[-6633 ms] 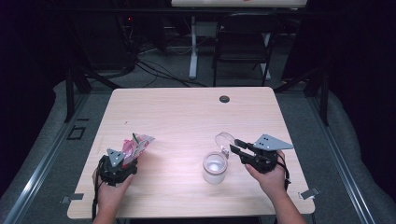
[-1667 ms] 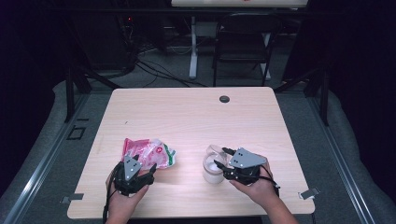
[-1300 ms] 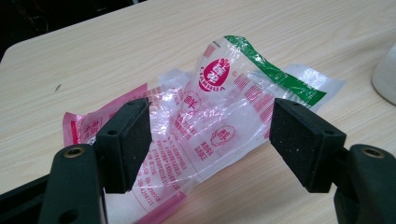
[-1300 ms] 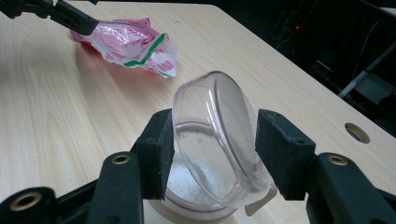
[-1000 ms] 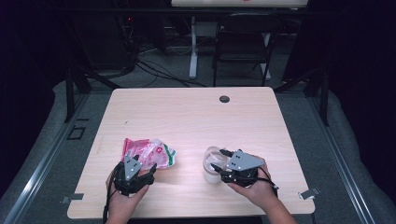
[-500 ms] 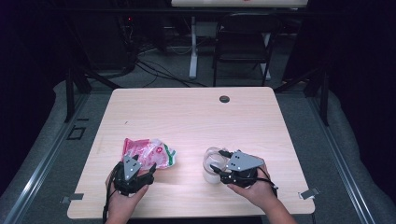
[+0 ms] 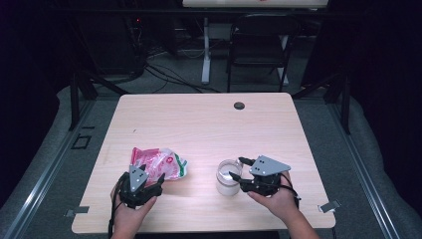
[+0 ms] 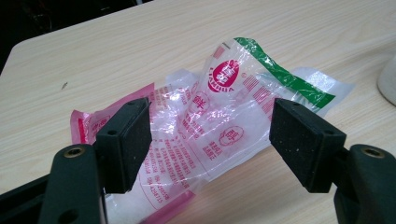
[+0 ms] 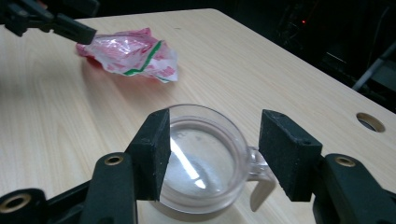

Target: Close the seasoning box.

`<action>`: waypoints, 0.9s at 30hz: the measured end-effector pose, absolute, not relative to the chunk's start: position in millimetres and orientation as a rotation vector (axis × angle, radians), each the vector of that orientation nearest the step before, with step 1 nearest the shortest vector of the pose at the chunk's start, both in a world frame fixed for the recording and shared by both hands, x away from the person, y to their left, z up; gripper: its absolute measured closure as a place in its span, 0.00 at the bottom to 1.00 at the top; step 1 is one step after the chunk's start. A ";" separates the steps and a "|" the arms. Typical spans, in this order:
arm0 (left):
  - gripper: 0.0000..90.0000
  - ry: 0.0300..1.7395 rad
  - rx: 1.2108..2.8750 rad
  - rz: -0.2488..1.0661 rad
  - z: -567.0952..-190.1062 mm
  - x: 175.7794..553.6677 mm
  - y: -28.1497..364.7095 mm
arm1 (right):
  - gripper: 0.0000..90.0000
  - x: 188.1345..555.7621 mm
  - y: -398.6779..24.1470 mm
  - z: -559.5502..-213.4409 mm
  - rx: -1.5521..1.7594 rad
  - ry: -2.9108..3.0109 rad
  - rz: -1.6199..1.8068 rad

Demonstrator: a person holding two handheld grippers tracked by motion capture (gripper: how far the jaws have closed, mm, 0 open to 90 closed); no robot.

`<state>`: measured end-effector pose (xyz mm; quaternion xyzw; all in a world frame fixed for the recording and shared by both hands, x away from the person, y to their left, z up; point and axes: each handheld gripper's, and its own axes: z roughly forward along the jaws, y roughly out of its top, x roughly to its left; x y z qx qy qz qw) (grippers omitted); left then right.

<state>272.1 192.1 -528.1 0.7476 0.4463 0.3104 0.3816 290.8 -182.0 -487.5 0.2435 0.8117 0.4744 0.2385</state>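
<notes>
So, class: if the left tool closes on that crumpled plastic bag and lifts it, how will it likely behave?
The plastic bag looks thin and creased, so it will probably flop and sag rather than hold its shape. It seems nearly flat and empty, so likely very light. Its glossy film may slip between the left tool pads.

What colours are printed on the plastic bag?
The plastic bag is clear with red print, pink edges and a green stripe, best seen in the left gripper view.

My pale wood worktop (image 7: 199, 119), black folding chair (image 7: 259, 45) behind, grey floor (image 7: 169, 74) with cables (image 7: 164, 74), dark room.
</notes>
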 end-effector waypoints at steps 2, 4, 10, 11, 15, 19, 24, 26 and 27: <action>0.33 1.144 1.904 0.792 -528.0 272.3 193.0 | 0.48 293.5 -188.1 -487.1 0.705 2.202 1.316; 0.33 1.146 1.901 0.791 -528.0 272.5 193.9 | 0.48 296.2 -194.6 -486.5 0.753 2.185 1.327; 0.33 1.159 1.894 0.785 -528.9 273.9 196.5 | 0.48 305.1 -211.8 -491.7 0.893 2.123 1.318; 0.33 1.163 1.894 0.781 -529.2 274.2 196.9 | 0.48 306.7 -214.1 -493.4 0.908 2.125 1.312; 0.34 1.173 1.898 0.773 -529.8 275.4 198.4 | 0.48 311.9 -221.8 -499.6 0.963 2.124 1.290; 0.34 1.183 1.892 0.775 -529.5 275.6 200.0 | 0.48 315.0 -227.4 -503.9 1.003 2.113 1.276; 0.34 1.198 1.873 0.777 -527.9 276.0 205.0 | 0.48 316.0 -229.9 -505.0 1.016 2.099 1.270; 0.34 1.204 1.864 0.772 -527.2 276.1 207.4 | 0.48 316.3 -230.4 -505.5 1.016 2.098 1.265; 0.34 1.208 1.861 0.773 -526.8 276.1 208.7 | 0.48 316.4 -230.4 -506.2 1.020 2.095 1.263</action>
